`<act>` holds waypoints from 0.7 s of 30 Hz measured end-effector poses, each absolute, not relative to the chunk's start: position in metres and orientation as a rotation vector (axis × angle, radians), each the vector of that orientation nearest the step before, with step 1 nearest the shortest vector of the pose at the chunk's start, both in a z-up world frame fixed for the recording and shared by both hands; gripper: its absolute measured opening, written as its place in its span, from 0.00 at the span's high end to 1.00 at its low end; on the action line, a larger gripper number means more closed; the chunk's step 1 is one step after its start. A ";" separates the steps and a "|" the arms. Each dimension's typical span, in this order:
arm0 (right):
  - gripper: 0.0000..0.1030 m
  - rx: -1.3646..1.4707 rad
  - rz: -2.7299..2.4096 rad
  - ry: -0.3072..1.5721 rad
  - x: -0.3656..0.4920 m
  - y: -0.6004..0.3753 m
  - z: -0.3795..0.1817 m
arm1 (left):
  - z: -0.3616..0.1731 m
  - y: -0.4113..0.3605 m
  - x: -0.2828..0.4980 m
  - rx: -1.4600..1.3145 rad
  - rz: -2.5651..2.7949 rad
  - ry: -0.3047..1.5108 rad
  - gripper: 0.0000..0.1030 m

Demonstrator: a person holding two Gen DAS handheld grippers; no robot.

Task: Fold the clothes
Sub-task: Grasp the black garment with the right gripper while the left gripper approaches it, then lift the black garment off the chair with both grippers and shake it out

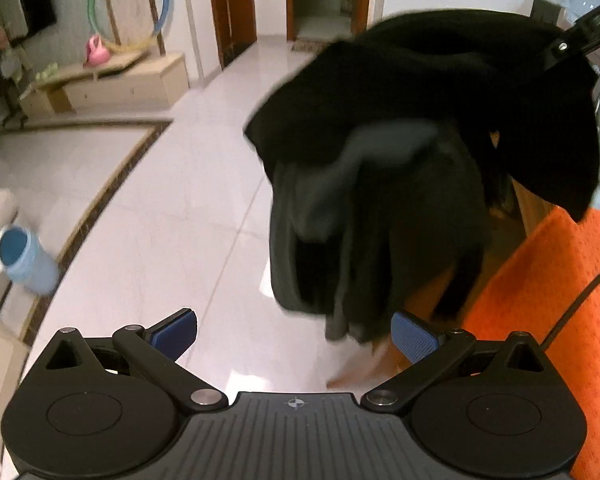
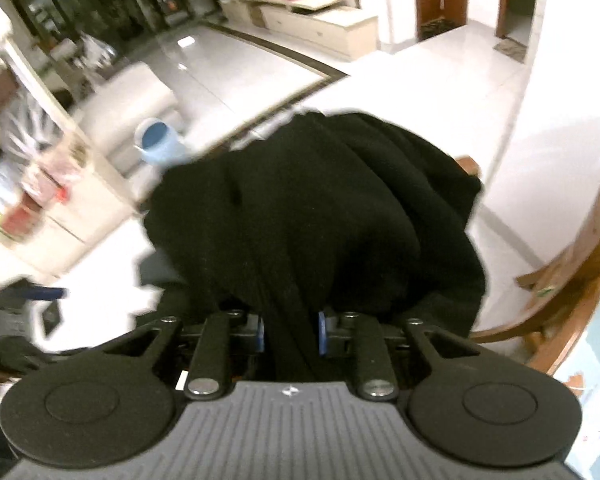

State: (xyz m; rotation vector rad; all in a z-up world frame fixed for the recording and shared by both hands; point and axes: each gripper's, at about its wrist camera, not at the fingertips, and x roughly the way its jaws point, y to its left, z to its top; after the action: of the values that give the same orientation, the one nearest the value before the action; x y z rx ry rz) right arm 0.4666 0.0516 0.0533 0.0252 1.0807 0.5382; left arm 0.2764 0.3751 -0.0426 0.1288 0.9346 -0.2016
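Aloft, right tongs [image 2: 291, 334] clamping bunched black knit garment [image 2: 320, 208], left tongs [image 1: 294, 336] wide.

Black garment [image 2: 316, 216] bunched, hanging in air

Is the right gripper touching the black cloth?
Touching. The right wrist view shows the right gripper with its blue pads pressed on a bunched strip of the black cloth.
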 end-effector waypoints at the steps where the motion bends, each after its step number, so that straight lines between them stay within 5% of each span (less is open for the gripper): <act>1: 0.75 0.041 0.553 1.074 0.466 0.056 0.063 | -0.038 0.374 0.284 0.145 -0.212 0.909 0.00; 10: 0.76 0.137 0.603 1.014 0.467 0.082 0.117 | 0.017 0.348 0.352 0.288 -0.371 0.676 0.00; 18: 0.76 0.174 0.626 0.899 0.498 0.106 0.152 | 0.006 0.298 0.383 0.395 -0.483 0.570 0.03; 20: 0.76 0.174 0.635 0.882 0.507 0.112 0.160 | 0.000 0.292 0.392 0.404 -0.437 0.545 0.22; 21: 0.76 0.178 0.640 0.873 0.511 0.115 0.164 | 0.000 0.292 0.396 0.390 -0.418 0.546 0.45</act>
State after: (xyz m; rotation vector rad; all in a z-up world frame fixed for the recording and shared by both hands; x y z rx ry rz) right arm 0.5113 0.1152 0.1637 0.1776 0.8734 0.6396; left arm 0.3960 0.2925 0.0005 0.3897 0.5463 -0.4179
